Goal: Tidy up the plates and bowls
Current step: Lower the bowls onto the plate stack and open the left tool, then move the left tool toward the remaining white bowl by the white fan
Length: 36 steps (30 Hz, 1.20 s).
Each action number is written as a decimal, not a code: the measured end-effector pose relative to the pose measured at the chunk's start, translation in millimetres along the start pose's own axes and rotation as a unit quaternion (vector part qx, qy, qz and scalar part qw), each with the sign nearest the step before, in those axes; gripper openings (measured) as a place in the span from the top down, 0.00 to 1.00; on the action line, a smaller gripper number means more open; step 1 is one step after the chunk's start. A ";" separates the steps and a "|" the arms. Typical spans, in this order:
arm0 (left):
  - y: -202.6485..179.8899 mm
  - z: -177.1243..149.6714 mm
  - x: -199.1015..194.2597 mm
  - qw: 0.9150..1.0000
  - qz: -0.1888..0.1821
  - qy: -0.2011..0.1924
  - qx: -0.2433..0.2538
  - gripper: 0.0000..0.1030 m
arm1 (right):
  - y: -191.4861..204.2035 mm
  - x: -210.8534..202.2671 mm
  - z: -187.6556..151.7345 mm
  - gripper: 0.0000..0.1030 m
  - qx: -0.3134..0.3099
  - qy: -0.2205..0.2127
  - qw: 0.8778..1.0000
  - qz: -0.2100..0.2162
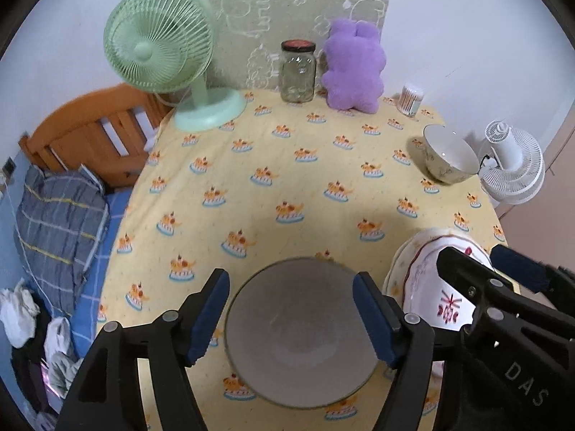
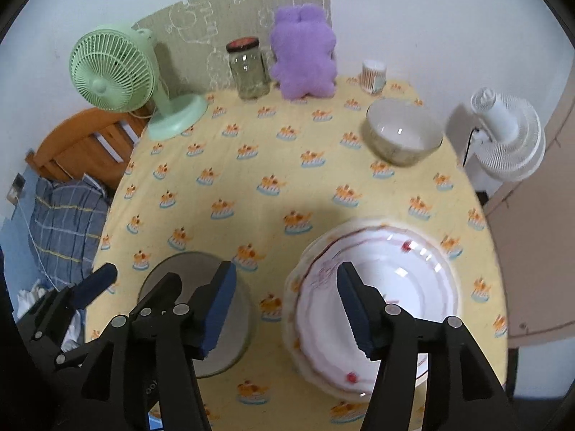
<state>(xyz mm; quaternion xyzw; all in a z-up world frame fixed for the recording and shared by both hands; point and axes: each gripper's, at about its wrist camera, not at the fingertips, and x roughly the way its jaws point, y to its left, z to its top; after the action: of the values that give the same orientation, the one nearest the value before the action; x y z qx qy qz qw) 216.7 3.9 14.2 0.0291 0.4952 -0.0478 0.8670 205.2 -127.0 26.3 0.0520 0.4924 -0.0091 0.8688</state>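
Where the left tool [image 1: 291,318] hangs nearest its camera, its black arms end in ribbed dark-blue pads [image 1: 372,318] that stand spread to either side of a round grey bowl [image 1: 298,337], matte inside and sitting on the desk [image 1: 251,151] below; the pads do not appear to press on its rim, so the tool is open and holds nothing. The right tool [image 2: 287,310] is likewise open and empty, its toothed blue pads [image 2: 354,312] apart above the gap between the grey bowl and a stack of plates [image 2: 413,287]. These plates are glossy white with scalloped edges, a thin red line and small red motifs, and they lie flat at the near right part of the desk, just beside the grey bowl but apart from it. The desk wears a soft yellow cloth printed with repeated orange-and-blue figures. Farther off, toward the right edge, sits a deep ceramic bowl [image 2: 404,136], white and shiny inside, patterned outside. Along the back stand a mint-green plastic fan [image 1: 158,39] with a round grille, a clear glass jar [image 1: 298,72] with a dark lid, a fuzzy purple plush toy [image 1: 354,68] and a tub of cotton swabs [image 1: 411,98]. Beyond the desk's right edge is a white fan [image 2: 506,136]; on the left, a wooden bed frame [image 1: 93,136] and a checked pillow [image 1: 57,215].
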 end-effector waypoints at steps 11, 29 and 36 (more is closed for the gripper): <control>-62.5 52.7 7.6 1.000 0.013 -0.013 -0.018 0.28 | -57.9 -1.2 56.2 0.39 -0.031 -0.020 0.999 0.005; -156.3 136.2 79.9 0.999 0.000 -0.026 -0.031 0.28 | -161.3 62.4 146.0 0.39 -0.003 -0.027 1.000 -0.003; -184.8 148.8 119.3 1.000 0.006 -0.018 -0.011 0.28 | -191.0 98.9 155.7 0.39 0.027 -0.014 0.999 -0.026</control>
<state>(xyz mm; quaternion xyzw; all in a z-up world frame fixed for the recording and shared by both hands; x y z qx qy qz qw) 383.6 -200.7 -13.6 0.0216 0.4800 -0.0374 0.8762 376.4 -329.0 5.5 0.0623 0.4809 -0.0458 0.8734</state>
